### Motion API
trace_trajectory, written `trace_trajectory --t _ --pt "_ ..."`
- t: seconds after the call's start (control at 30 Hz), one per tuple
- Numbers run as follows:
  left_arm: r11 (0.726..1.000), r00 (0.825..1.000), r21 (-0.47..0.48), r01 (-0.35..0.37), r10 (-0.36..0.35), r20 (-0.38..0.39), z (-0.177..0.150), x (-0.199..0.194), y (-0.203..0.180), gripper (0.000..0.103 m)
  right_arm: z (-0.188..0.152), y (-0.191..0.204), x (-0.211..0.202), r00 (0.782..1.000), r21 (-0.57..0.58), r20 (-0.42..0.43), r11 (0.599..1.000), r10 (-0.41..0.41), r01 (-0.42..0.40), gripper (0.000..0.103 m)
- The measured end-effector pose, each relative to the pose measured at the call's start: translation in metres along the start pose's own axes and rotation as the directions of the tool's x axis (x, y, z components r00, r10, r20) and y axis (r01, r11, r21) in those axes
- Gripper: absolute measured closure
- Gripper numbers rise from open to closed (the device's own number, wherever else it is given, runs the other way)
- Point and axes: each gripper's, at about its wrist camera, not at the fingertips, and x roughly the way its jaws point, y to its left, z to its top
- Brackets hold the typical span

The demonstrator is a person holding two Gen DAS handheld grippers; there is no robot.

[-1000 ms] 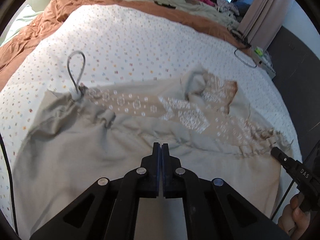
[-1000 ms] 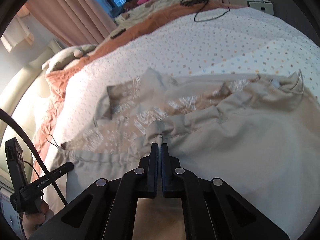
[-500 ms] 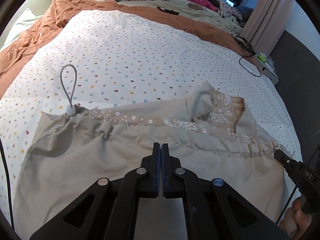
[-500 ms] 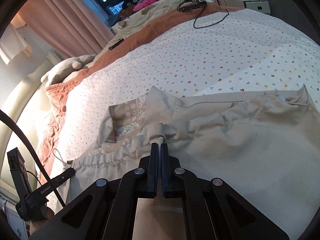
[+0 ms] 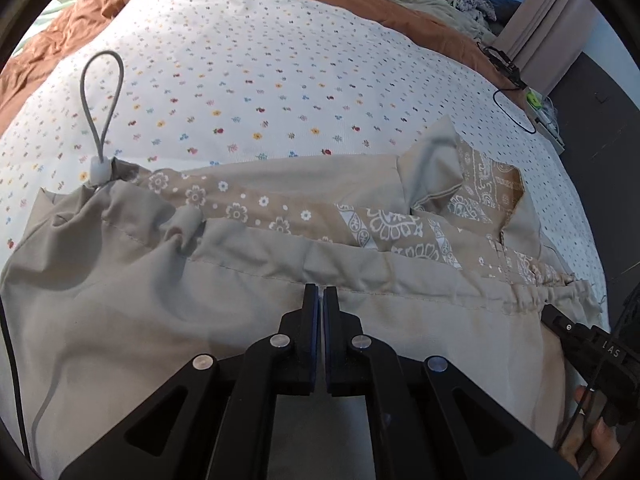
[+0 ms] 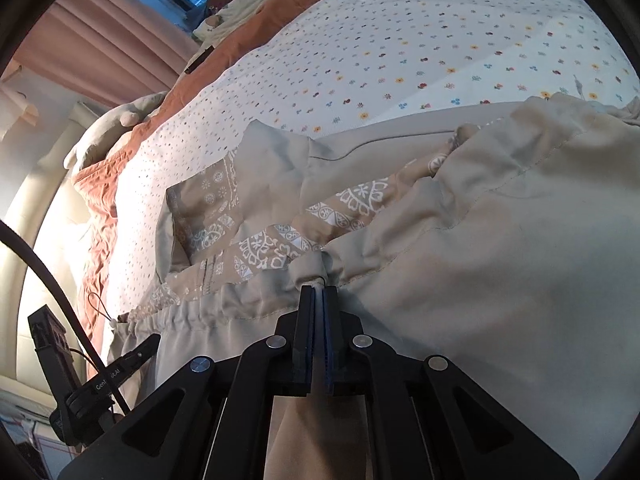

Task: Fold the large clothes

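A large beige garment (image 5: 140,320) lies spread across the bed (image 5: 280,60), on its white flower-dotted cover, with the drawstring hem (image 5: 400,280) folded over so that the paisley-printed lining (image 5: 384,224) shows in a band behind it. The left tongs (image 5: 321,294) are pressed shut on the plain cloth just under that stitched hem, and the right tongs (image 6: 319,292) are likewise clamped, with a pale sliver of the hem fabric visible between the blades where a small rolled tuck (image 6: 310,266) of cloth sits at their tips. The cloth looks light, thin and thoroughly limp: it creases, bunches at the gathered channel and sags wherever it is not supported, so it will probably drape and trail rather than hold any shape. It seems matte, not slippery, yet a thin single layer could slide out of a narrow pinch if dragged hard. The sturdiest place to hold is likely the doubled, stitched hem channel, with the two grips spread well apart so the edge stays taut (the elastic cord loop (image 5: 100,100) and its white toggle (image 5: 98,168) at the corner are best left alone, since pulling there would only cinch the hem).
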Motion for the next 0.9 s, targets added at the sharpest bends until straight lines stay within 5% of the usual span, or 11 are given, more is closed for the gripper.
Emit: trace_trajectory --t 0.03,0.13,0.2,0.33,0.9 --pt "1.000 1.000 -0.007 0.009 -0.009 -0.009 0.000 -0.001 0.002 0.098 0.002 0.000 -0.004 1.000 0.001 0.002 1.000 0.013 -0.013 0.088" --pt "0.999 0.999 -0.031 0.019 -0.020 -0.027 -0.003 -0.009 0.006 0.096 -0.007 0.006 -0.017 0.997 -0.010 0.017 0.997 0.070 -0.070 0.033" --pt "0.999 0.999 -0.032 0.024 -0.024 -0.024 -0.007 -0.019 0.004 0.090 -0.012 0.011 -0.025 0.998 -0.023 0.025 0.998 0.061 -0.060 0.032" --pt "0.997 0.997 -0.020 0.075 -0.074 0.017 -0.016 -0.046 0.001 0.020 -0.025 0.009 -0.042 0.997 -0.021 0.032 0.998 0.065 -0.064 0.032" --pt "0.993 0.978 -0.052 0.106 -0.095 0.184 -0.062 -0.156 0.044 0.019 -0.093 0.034 -0.124 0.995 -0.144 0.102 0.989 -0.006 0.021 0.032"
